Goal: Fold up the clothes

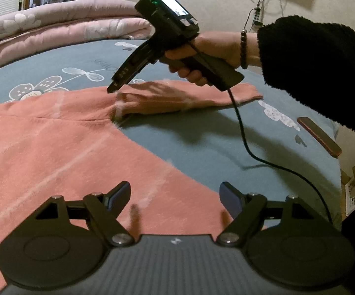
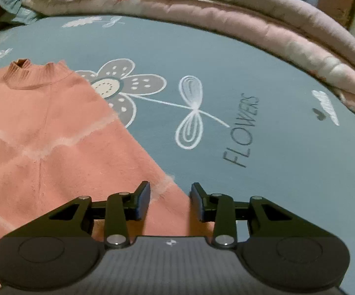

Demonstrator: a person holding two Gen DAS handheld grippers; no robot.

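Plainly, "FLOWERS" (image 2: 242,130) marks the bedsheet (image 2: 288,172); both grippers' jaws gape empty over the pink sweater (image 1: 54,152).

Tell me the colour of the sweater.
The sweater is salmon pink with pale stripes; the right wrist view shows it best.

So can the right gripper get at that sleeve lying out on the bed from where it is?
Probably yes. The right gripper hangs just above the pink sweater's sleeve, which lies flat on the blue bedsheet with nothing on it; only the gripper's own cable trails beside it.
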